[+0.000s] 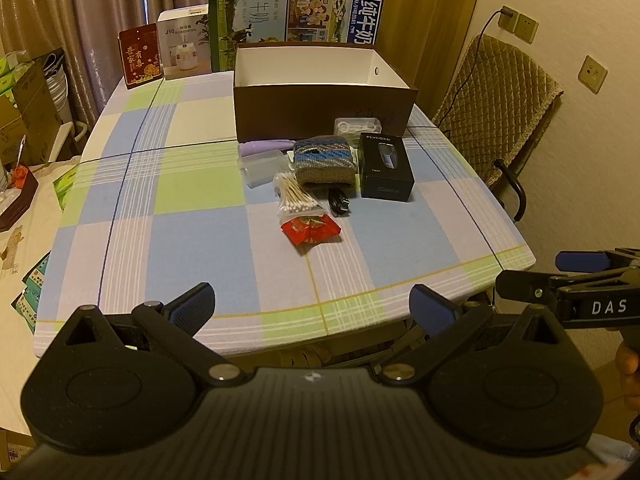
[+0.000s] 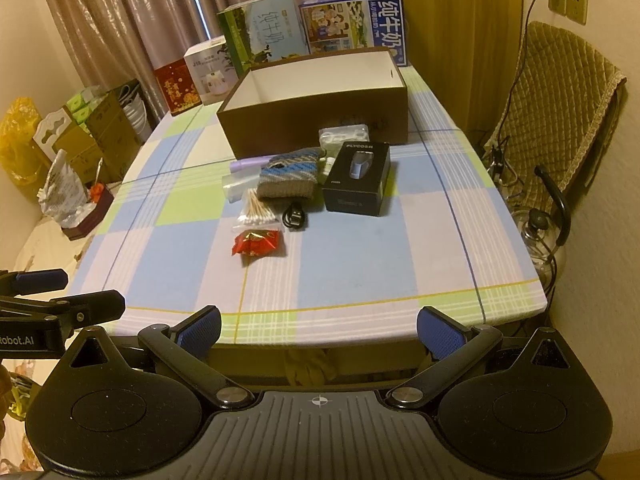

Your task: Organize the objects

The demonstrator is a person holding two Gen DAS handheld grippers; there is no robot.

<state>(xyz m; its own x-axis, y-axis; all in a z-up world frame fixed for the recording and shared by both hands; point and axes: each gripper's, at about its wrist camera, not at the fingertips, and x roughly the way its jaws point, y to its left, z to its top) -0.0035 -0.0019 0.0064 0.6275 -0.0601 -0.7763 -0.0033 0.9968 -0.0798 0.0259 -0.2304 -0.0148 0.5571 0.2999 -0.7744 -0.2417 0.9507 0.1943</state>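
Note:
A brown open box (image 1: 320, 110) (image 2: 316, 124) with a white inside stands at the far middle of the checked table. In front of it lie a black shaver box (image 1: 385, 168) (image 2: 357, 178), a knitted pouch (image 1: 324, 162) (image 2: 289, 178), a bag of cotton swabs (image 1: 296, 198) (image 2: 258, 210), a red packet (image 1: 311, 230) (image 2: 256, 242), a coiled black cable (image 1: 339, 203) (image 2: 295, 218), a purple tube (image 1: 260, 147) (image 2: 244, 165) and clear cases. My left gripper (image 1: 312, 306) and right gripper (image 2: 318, 326) hover open at the near table edge, both empty.
Milk cartons (image 1: 248, 20) and gift boxes (image 1: 184, 44) line the table's back edge. A padded chair (image 1: 504, 112) (image 2: 560, 112) stands to the right. Cardboard boxes and clutter (image 2: 80, 128) sit on the left. The checked tablecloth (image 1: 180, 232) spreads before the objects.

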